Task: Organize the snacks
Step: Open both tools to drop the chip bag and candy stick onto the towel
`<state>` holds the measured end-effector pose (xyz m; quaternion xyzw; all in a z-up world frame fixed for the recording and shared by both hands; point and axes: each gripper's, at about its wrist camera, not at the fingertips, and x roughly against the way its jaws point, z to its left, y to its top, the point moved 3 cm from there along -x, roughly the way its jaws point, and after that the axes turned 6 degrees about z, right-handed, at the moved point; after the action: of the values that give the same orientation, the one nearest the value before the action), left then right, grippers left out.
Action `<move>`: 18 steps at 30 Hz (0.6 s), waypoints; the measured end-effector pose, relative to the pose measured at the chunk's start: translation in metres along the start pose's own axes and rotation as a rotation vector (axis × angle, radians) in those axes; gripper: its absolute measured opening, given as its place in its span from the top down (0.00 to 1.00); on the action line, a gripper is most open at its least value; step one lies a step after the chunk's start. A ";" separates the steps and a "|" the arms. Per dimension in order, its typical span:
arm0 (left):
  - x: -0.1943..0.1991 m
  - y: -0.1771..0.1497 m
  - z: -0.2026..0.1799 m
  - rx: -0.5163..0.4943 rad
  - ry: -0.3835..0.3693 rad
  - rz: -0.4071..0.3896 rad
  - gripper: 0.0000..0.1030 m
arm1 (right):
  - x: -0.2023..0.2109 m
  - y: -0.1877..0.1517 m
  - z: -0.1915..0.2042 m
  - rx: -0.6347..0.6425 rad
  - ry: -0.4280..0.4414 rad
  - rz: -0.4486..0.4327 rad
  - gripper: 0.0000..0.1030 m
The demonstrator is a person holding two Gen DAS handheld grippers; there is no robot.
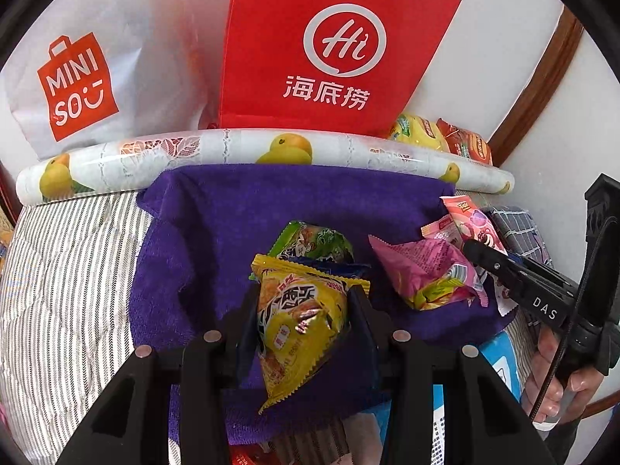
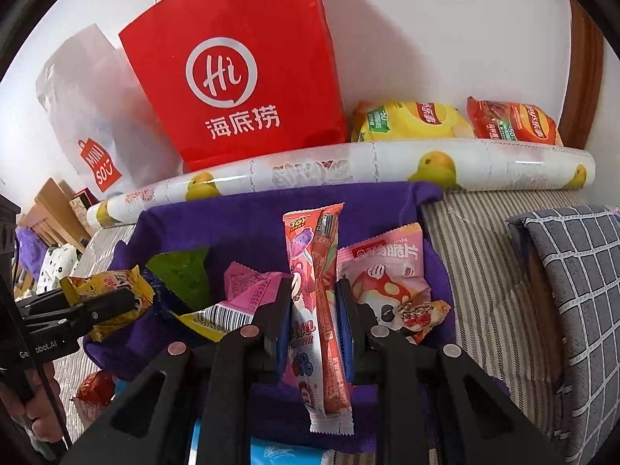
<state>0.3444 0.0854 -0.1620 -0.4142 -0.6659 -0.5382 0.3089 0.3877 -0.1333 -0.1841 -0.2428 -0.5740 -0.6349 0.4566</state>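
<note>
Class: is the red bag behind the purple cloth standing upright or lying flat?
Upright. The red bag stands tall against the wall behind the patterned roll, logo facing forward.

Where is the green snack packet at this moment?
The green snack packet lies on the purple towel, just behind the yellow packet held in the left gripper; in the right wrist view it shows at centre-left.
</note>
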 end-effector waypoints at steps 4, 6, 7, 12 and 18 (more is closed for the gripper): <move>-0.003 0.000 -0.001 -0.002 0.003 0.011 0.60 | -0.001 0.000 -0.001 -0.004 0.001 0.002 0.79; -0.005 0.000 -0.001 -0.002 0.004 0.012 0.59 | -0.001 0.000 -0.001 -0.004 -0.004 0.003 0.79; -0.006 0.000 -0.001 0.000 0.003 0.013 0.59 | -0.001 0.001 -0.001 -0.002 -0.005 0.003 0.79; -0.008 0.000 0.000 0.002 0.002 0.017 0.59 | -0.004 0.001 -0.001 0.000 -0.004 0.016 0.78; -0.009 -0.001 0.001 0.009 0.001 0.020 0.59 | -0.004 0.000 -0.001 0.002 -0.007 0.017 0.77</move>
<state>0.3479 0.0845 -0.1703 -0.4193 -0.6638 -0.5322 0.3166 0.3901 -0.1335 -0.1877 -0.2494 -0.5742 -0.6294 0.4603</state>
